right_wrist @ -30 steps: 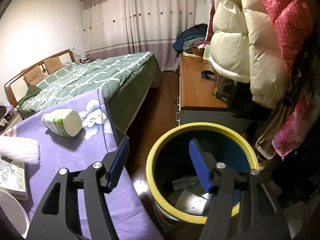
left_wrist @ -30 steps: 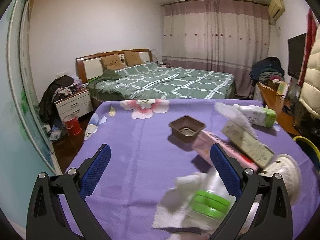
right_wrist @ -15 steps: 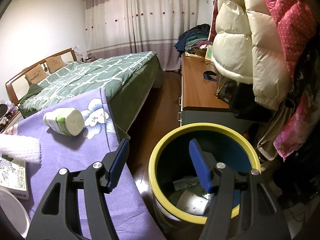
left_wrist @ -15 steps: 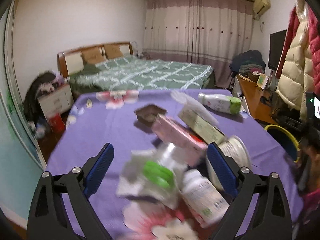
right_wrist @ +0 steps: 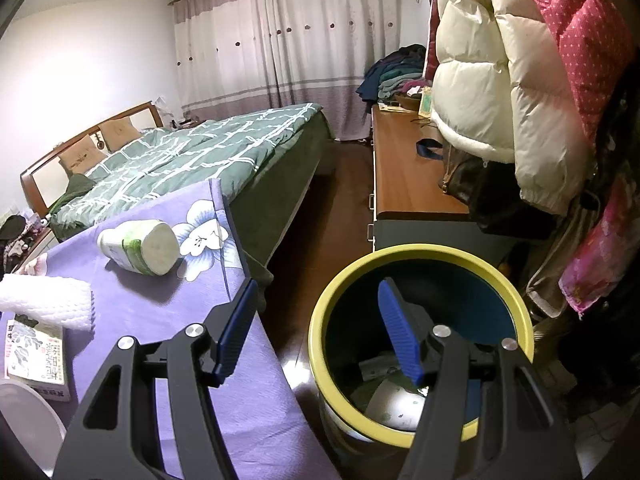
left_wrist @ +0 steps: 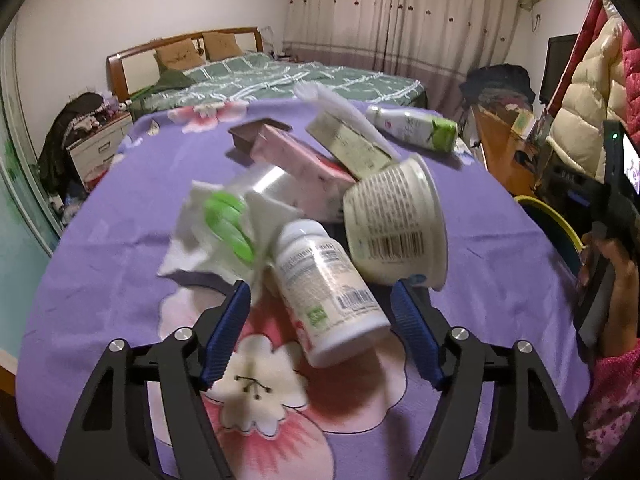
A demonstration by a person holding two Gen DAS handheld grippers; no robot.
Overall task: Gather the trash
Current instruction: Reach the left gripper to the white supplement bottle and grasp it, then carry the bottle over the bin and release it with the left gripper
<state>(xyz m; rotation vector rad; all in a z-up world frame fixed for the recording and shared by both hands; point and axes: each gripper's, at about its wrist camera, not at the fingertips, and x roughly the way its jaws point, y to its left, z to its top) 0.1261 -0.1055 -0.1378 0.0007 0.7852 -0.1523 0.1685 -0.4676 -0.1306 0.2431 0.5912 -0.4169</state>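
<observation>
my left gripper points down at the heap of trash on the purple flowered tablecloth; its jaws are closing, and the white pill bottle lies on its side between the blue pads, its base toward me; the pads do not yet press on it, there is a gap on both sides; just behind the bottle a big white tub lies tipped over, its barcode showing, touching or nearly touching the bottle; to the left of them a clear bottle with a green cap sits on crumpled white tissue; farther back a pink box, a beige box, a brown tray and a white-and-green bottle near the far edge of the table; at the right edge of this view a hand grips my other tool.

my right gripper hangs over the gap between the table and the yellow-rimmed bin; the jaws stand partly apart with nothing between them; the right finger is over the bin's mouth, the left one over the edge of the cloth; paper scraps lie at the bottom of the bin; the white-and-green bottle shows here on the cloth too, on its side, with white foam netting and the beige box near it.
</observation>
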